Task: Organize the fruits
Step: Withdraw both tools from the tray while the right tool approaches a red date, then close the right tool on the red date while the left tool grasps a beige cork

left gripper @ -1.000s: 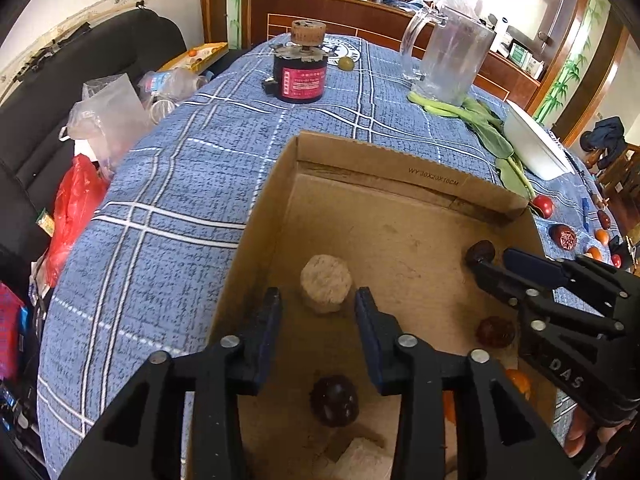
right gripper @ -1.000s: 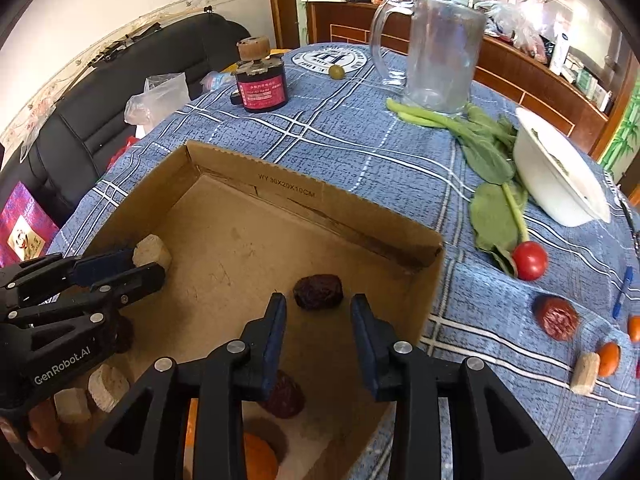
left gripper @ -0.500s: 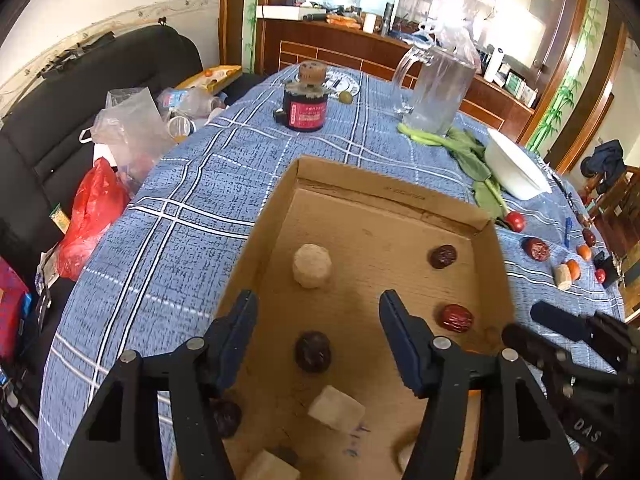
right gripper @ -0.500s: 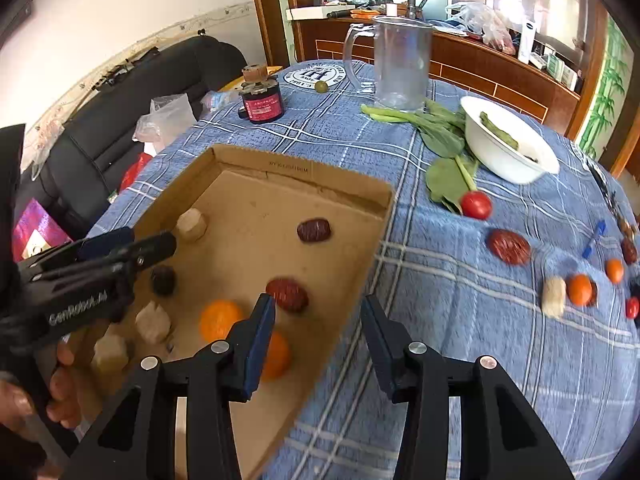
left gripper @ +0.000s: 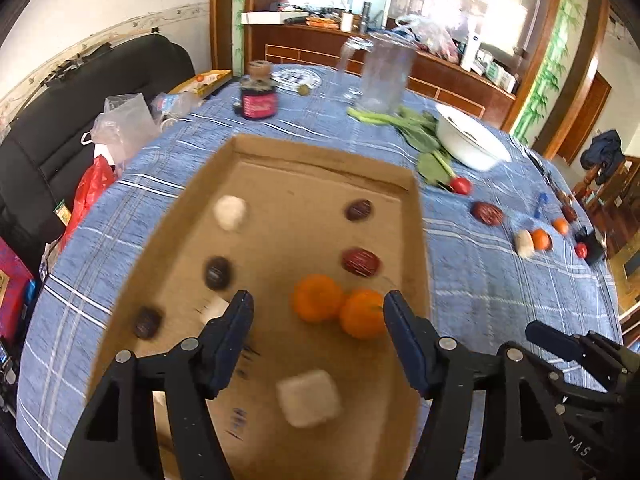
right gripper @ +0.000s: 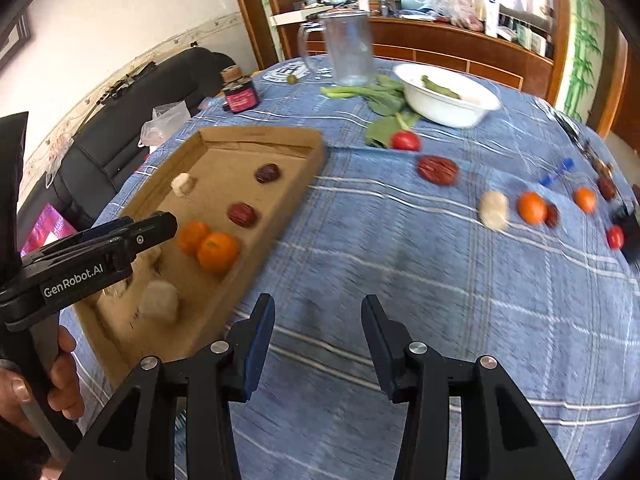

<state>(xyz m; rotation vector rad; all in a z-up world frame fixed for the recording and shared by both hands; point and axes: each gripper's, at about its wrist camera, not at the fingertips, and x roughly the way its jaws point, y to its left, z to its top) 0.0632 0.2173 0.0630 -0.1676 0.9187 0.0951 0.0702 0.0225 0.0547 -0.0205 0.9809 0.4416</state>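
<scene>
A shallow cardboard box lies on the blue checked tablecloth. It holds two oranges, red dates, dark fruits and pale cork-like pieces. My left gripper is open and empty above the box's near end. My right gripper is open and empty above bare cloth right of the box. Loose on the cloth are a red date, a pale piece, oranges and cherry tomatoes.
A white bowl, leafy greens, a glass mug and a dark jar stand at the table's far side. A black sofa with plastic bags is left of the table. A blue pen lies at the right.
Both grippers have pulled back and up from the box and opened wider. The right gripper has swung right, from over the box to over the tablecloth.
</scene>
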